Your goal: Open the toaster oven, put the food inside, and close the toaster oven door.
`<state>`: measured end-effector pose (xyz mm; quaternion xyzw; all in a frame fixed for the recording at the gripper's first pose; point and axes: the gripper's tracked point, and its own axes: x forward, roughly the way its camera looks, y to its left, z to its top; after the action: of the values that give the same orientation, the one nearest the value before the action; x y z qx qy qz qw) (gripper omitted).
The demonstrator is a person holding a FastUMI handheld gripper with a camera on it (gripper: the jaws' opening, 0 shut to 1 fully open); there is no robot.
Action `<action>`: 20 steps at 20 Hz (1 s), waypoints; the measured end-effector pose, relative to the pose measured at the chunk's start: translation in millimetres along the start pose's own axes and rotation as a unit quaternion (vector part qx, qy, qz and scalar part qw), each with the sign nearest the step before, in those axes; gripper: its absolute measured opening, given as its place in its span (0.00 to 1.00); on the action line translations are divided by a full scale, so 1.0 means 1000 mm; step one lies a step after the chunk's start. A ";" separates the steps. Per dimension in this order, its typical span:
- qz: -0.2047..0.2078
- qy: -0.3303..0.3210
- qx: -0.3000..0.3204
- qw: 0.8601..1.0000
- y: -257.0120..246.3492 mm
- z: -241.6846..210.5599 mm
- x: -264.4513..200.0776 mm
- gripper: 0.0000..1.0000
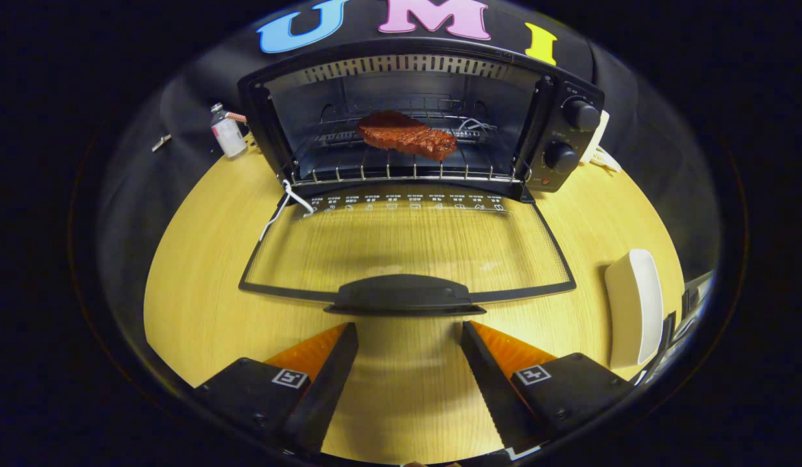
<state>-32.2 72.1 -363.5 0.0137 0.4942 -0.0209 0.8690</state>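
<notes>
Pale wooden tabletop point(200, 285) carried the toaster oven point(556, 130), its door point(407, 250) folded flat, steak point(407, 135) on the rack; fingers point(326, 363) hovered spread wide, empty, just short of the door handle point(404, 293).

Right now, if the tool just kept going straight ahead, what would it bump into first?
Probably the door handle of the open toaster oven, just ahead of the open tool. The steak sits beyond, on the rack.
</notes>
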 end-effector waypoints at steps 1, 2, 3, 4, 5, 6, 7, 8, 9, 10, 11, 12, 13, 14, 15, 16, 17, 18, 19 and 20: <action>-0.004 0.008 0.003 1.000 0.000 -0.001 0.001 0.99; -0.007 0.010 0.000 1.000 0.001 -0.001 0.001 0.99; -0.008 0.010 -0.004 1.000 0.000 -0.001 0.001 1.00; -0.008 0.009 -0.003 1.000 0.000 0.000 0.000 0.99; -0.007 0.009 0.000 1.000 0.001 0.001 -0.001 0.99; -0.007 0.004 0.000 1.000 0.001 0.003 -0.004 0.99; -0.007 -0.006 -0.004 1.000 0.001 0.004 -0.008 0.99; -0.006 -0.016 -0.007 1.000 0.000 0.007 -0.012 0.99; -0.003 -0.023 -0.005 1.000 0.000 0.008 -0.017 0.99; 0.000 -0.028 -0.001 1.000 0.000 0.010 -0.021 0.99; 0.004 -0.033 0.000 0.999 0.001 0.013 -0.025 0.99; 0.006 -0.040 -0.003 0.999 0.001 0.016 -0.031 0.99; 0.008 -0.051 -0.004 0.999 0.001 0.016 -0.040 0.99; 0.012 -0.061 -0.002 0.998 0.002 0.026 -0.043 0.99; 0.015 -0.071 0.002 0.997 0.002 0.031 -0.050 0.99; 0.018 -0.080 0.005 0.997 0.002 0.036 -0.056 0.99; 0.019 -0.093 0.005 0.996 0.003 0.044 -0.061 0.99; 0.020 -0.106 0.002 0.994 0.003 0.050 -0.067 0.99; 0.020 -0.120 -0.005 0.993 0.005 0.057 -0.073 0.99; 0.020 -0.137 -0.014 0.990 0.006 0.066 -0.079 0.99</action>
<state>-15.1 76.8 -262.0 0.0083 0.3708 0.0014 0.9287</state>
